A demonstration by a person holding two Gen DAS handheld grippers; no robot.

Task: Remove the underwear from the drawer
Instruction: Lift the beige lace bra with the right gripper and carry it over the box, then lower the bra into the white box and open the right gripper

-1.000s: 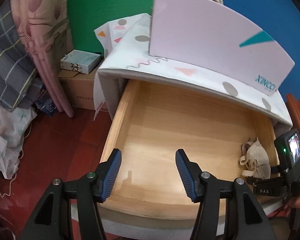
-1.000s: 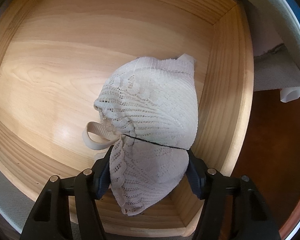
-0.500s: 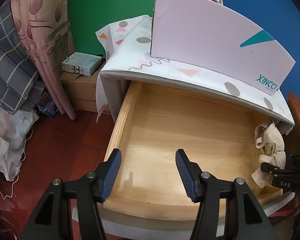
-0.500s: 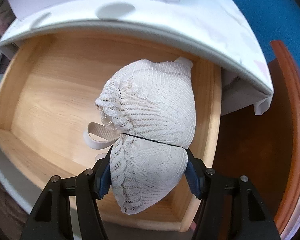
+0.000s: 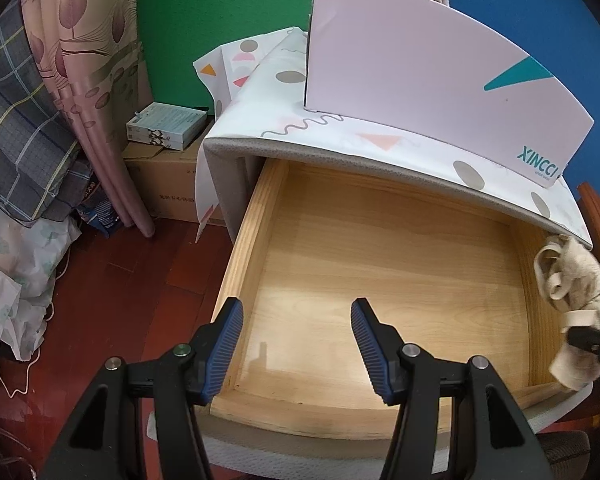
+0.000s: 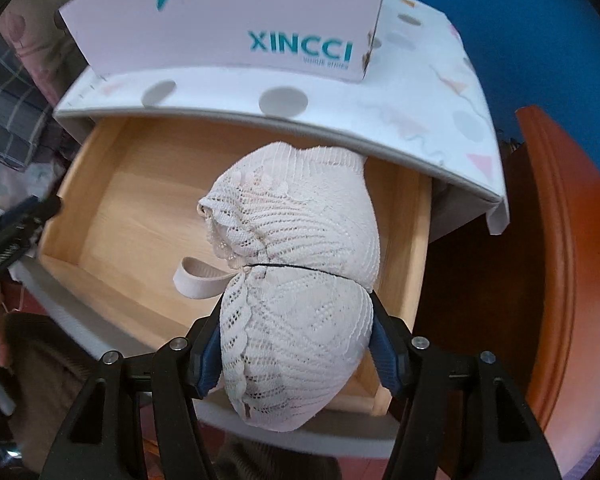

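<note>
Pale lace knit bra [image 6: 300, 280], openwork and soft; drawer [image 5: 380, 280] of light wood, smooth with a slight sheen; matt cardboard box [image 5: 432, 76]; ribbed blue pads [image 5: 225, 354] on black plastic.

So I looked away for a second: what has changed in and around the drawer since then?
The right gripper, clamped on the lace underwear, has lifted it from the drawer floor to above its right side. The left gripper stays open over the front edge, holding nothing.

From my right wrist view, the white box [image 6: 227, 16] in the upper centre of the frame reads "XINCCI" in teal capitals at its lower right corner; the smaller line beneath is too blurred to read. My left wrist view shows that word at right, mirrored by curvature.
</note>
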